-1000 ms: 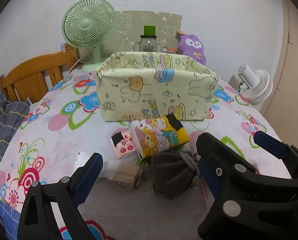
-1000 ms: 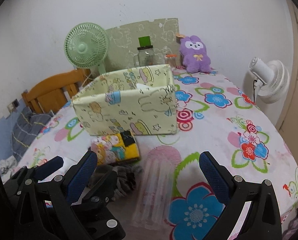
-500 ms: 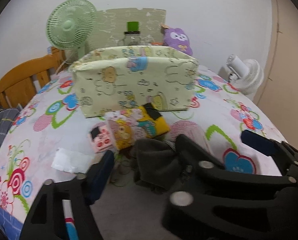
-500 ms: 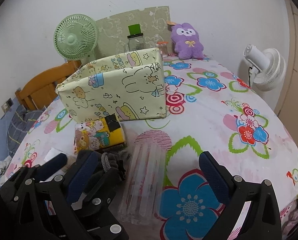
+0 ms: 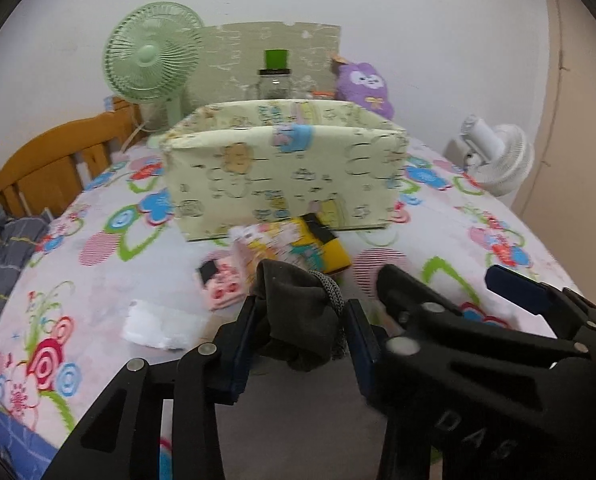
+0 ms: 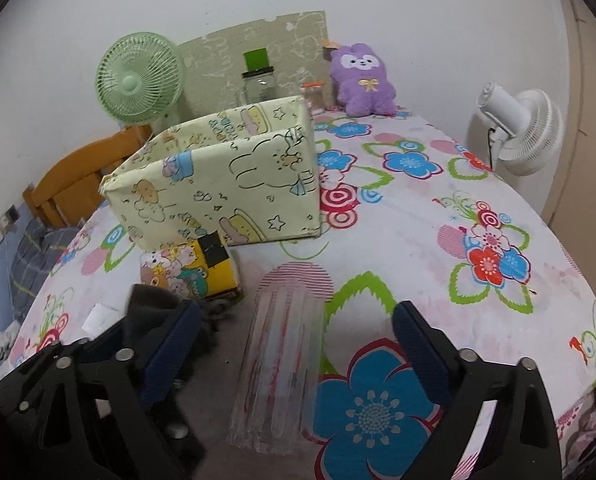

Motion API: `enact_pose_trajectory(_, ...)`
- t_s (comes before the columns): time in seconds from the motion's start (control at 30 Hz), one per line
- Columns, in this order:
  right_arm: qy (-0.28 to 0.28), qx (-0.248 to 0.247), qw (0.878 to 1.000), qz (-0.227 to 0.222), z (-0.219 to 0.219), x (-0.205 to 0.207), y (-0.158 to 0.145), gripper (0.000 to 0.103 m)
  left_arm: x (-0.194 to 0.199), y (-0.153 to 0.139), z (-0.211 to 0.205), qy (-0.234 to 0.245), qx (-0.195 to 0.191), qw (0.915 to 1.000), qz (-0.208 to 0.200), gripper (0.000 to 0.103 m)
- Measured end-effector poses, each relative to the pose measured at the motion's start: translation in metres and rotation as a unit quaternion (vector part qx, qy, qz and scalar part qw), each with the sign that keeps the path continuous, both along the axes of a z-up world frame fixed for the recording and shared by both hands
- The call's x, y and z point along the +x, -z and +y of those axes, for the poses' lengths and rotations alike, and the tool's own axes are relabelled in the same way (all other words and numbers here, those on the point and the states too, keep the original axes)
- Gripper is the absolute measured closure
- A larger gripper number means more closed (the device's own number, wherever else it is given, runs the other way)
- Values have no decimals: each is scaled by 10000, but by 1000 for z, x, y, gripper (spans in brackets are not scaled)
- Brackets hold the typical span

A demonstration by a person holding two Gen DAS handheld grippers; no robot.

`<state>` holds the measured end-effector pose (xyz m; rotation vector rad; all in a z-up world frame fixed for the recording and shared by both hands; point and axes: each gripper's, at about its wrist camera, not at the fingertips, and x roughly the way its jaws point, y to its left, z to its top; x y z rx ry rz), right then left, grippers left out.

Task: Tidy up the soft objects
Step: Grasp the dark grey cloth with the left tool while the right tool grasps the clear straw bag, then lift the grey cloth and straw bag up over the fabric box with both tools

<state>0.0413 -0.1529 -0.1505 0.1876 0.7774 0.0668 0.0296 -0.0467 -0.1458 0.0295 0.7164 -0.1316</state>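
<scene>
Left wrist view: jaws just closed on dark cloth (image 5: 298,312); cartoon pouch (image 5: 293,248) fronts yellow box (image 5: 285,176).

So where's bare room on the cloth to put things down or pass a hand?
Free: right of the yellow fabric box, toward the white fan. Crowded: in front of the box, with the cartoon pouch, pink pack, clear sleeve and both grippers.

Right tongs (image 6: 298,354) gaping wide over a clear ribbed plastic packet (image 6: 275,364) on the flowered bench (image 6: 418,216), left tongs (image 6: 153,344) low at the left clamped on a dark grey cloth (image 6: 149,304), yellow cartoon pack (image 6: 189,270) touching the pale cartoon-print box (image 6: 225,184) behind.
</scene>
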Motion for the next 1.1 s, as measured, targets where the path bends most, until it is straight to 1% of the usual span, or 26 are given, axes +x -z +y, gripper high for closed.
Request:
enact_pose_trajectory(0.13, -127, 85, 9997, 206, 5, 3, 6, 15, 0, 5, 5, -64, 67, 9999, 96, 60)
enact_pose_trajectory(0.3, -172, 33, 9994, 296, 8, 6, 10, 26, 0, 7, 5, -63, 65, 9999, 127, 60)
enact_pose_trajectory(0.47, -6, 245, 9981, 573, 2, 14, 19, 32, 5, 9, 4, -98, 67, 9994, 318, 60)
enact_pose_trajectory(0.5, 27, 256, 9977, 627, 2, 15, 22, 38, 6, 9, 5, -96, 47, 9994, 339, 60)
enact_pose_trajectory(0.53, 33, 177, 9983, 561, 3, 15, 21, 39, 7, 9, 3, -89, 79, 9994, 340, 60)
enact_pose_trajectory(0.57, 6, 176, 9980, 601, 3, 16, 21, 44, 8, 10, 3, -91, 79, 9993, 346, 60)
enact_pose_trajectory(0.63, -8, 164, 9981, 595, 4, 17, 22, 49, 8, 10, 2, -72, 92, 9993, 362, 60)
enact_pose_trajectory(0.7, -62, 191, 9980, 606, 5, 18, 22, 59, 9, 10, 1, -57, 84, 9992, 384, 60)
enact_pose_trajectory(0.73, -77, 214, 9979, 607, 5, 19, 22, 61, 10, 10, 0, -46, 88, 9992, 386, 60)
enact_pose_trajectory(0.77, -103, 251, 9977, 615, 5, 19, 22, 66, 11, 10, 0, -41, 85, 9992, 390, 60)
enact_pose_trajectory(0.8, -120, 273, 9976, 620, 5, 20, 21, 69, 11, 10, 0, -35, 76, 9992, 396, 61)
enact_pose_trajectory(0.97, -189, 227, 9980, 558, 8, 21, 14, 77, 13, 7, -1, 2, 2, 9991, 416, 63)
enact_pose_trajectory(1.1, -191, 233, 9982, 516, 8, 20, 9, 78, 12, 2, -1, 32, -62, 9992, 405, 65)
